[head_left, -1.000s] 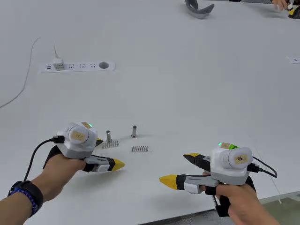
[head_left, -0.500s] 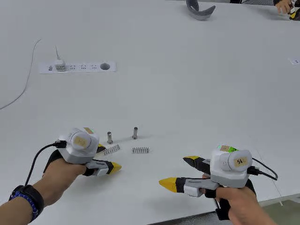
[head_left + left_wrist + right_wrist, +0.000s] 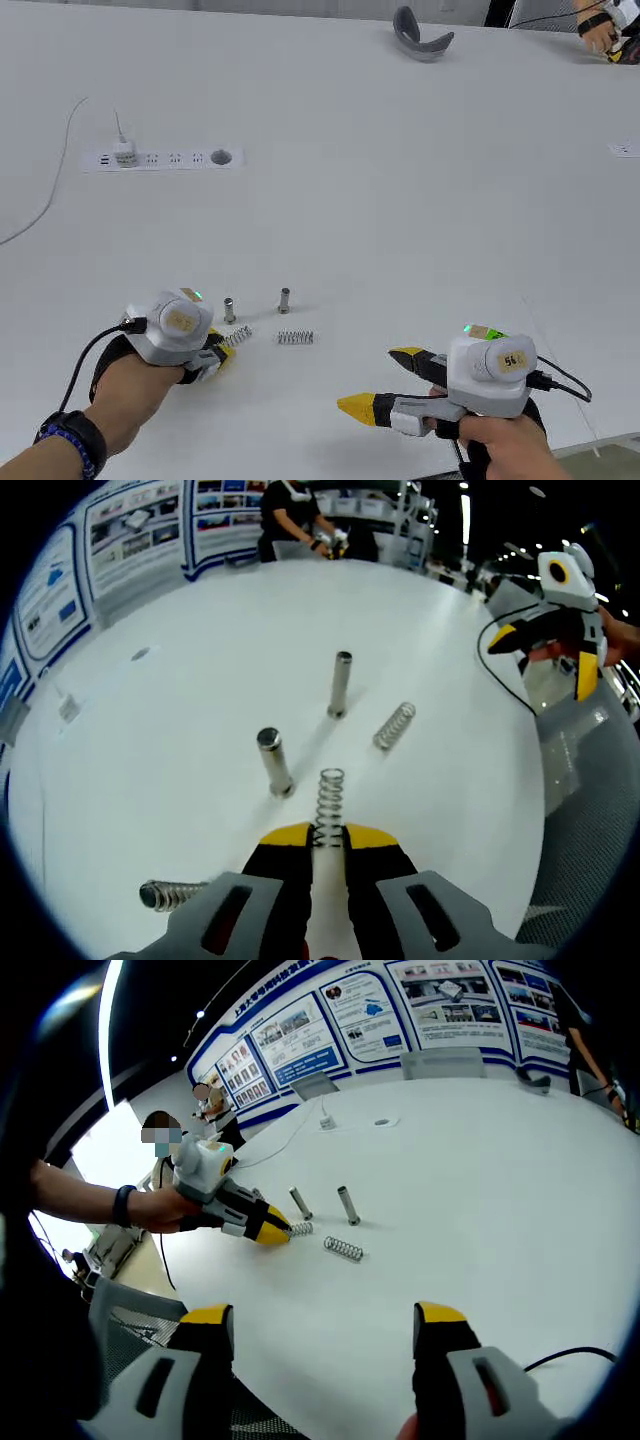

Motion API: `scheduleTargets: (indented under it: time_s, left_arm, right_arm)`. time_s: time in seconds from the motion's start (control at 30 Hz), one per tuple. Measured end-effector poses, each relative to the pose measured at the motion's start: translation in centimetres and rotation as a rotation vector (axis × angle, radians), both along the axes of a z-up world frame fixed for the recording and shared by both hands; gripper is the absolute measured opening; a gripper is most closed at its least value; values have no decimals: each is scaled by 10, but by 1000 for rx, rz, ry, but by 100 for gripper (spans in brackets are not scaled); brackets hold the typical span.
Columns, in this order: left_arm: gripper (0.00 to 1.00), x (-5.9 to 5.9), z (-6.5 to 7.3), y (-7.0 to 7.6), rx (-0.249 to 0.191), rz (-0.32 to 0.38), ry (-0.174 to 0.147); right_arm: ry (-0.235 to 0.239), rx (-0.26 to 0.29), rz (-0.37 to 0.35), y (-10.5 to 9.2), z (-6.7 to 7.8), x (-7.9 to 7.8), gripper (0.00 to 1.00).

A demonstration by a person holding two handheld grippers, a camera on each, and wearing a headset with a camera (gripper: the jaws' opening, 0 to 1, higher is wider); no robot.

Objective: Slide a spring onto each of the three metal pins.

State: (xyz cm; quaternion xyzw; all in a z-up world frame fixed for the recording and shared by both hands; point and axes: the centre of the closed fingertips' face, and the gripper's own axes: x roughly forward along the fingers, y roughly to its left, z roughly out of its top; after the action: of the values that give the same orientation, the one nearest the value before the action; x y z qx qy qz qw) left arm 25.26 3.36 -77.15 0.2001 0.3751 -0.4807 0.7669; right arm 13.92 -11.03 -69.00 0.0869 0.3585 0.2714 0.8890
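Left tongs (image 3: 327, 835) pinch one end of a coiled steel spring (image 3: 329, 798), its long axis pointing ahead over the white table (image 3: 190, 660); the nearer upright grey metal pin (image 3: 272, 762) stands just ahead and leftward. Right tongs (image 3: 322, 1316) gape, well apart. A coiled piece (image 3: 170, 892) beside the left tongs is cut off.

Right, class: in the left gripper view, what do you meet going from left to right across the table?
spring lying at the lower left → nearer pin → loose spring → right gripper. The held spring and the farther pin overlap sideways, so both are left out.
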Motion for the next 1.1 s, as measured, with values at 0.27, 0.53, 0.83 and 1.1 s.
scheduleTargets:
  time_s: [0.27,0.53,0.83,1.1]
  left_arm:
    - [11,-6,2,5,27,-7,-3]
    - [11,-23,3,15,23,16,39]
    - [10,-38,10,34,25,31,48]
    - [10,-48,20,37,-9,51,57]
  right_arm:
    - [3,18,13,6,0,0,71]
    - [9,28,38,15,-1,-4,71]
    - [21,40,55,22,-4,-9,71]
    - [27,49,82,33,-4,-9,71]
